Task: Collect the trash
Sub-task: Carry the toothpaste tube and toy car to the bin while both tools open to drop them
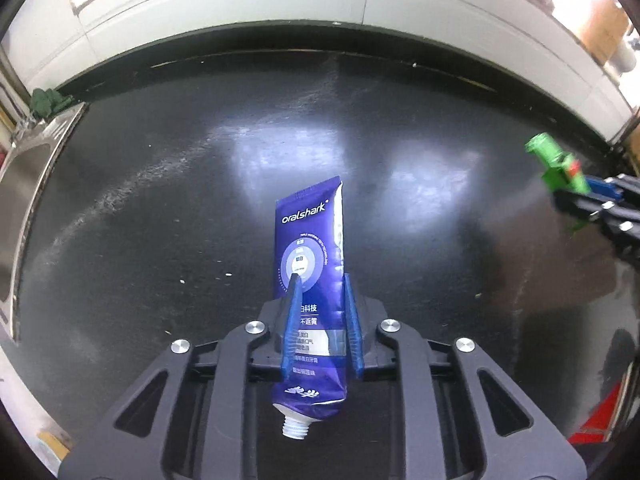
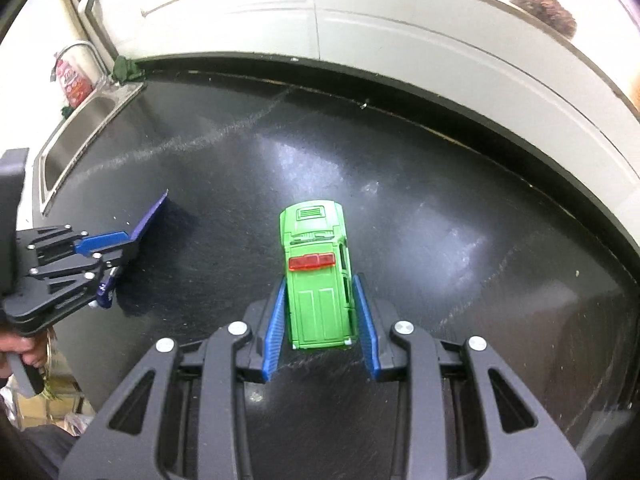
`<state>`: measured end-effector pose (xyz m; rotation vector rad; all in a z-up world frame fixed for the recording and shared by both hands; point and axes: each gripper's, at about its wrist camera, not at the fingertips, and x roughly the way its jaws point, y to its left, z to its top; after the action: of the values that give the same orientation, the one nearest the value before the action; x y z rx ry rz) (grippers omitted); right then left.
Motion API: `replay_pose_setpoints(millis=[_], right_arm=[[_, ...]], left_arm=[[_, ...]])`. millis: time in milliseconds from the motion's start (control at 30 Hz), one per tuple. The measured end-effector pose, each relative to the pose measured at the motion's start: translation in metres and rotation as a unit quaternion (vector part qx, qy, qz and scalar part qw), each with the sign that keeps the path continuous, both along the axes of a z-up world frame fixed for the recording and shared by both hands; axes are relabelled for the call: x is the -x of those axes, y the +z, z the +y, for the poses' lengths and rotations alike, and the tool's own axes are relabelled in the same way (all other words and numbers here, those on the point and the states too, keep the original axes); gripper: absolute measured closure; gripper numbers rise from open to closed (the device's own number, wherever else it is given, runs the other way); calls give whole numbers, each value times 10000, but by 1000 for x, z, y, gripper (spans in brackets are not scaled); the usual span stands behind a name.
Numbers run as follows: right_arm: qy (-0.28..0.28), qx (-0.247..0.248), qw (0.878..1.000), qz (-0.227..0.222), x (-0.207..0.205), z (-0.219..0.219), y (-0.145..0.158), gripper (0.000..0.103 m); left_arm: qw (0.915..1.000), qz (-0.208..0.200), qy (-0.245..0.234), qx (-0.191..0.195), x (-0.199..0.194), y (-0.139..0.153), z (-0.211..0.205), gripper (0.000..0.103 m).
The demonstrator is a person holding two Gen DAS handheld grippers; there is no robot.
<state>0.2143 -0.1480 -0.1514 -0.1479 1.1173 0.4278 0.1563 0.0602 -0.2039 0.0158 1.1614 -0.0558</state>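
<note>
Toothpaste tube, flattened, capless; boxy green toy car.

The left gripper holds a toothpaste tube between its fingers, nozzle toward the camera, above the counter. To its right, the right gripper holds a toy car. A sink lies at the counter's left end, with what may be a bottle behind it.

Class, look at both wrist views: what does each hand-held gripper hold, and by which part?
Left hand-held gripper: the purple toothpaste tube, gripped mid-body. Right hand-held gripper: the green toy car, gripped by its sides near the rear.
</note>
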Motion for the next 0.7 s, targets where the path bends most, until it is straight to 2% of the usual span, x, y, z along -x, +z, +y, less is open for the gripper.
replay_pose_setpoints(millis=[200,433,700], right_arm=[[-149,-65,9998,-99,10,-5,11,70],[-109,-161,9997,-150,23,1,20,70],[272,-244,9991,-201,32,41,35,70]], left_arm=[[9997,-237,-68,44,2,17,21,98],[9999,-124,0,108,11,39,38,99],[9991,-375,206,-58,37,63,59,99]])
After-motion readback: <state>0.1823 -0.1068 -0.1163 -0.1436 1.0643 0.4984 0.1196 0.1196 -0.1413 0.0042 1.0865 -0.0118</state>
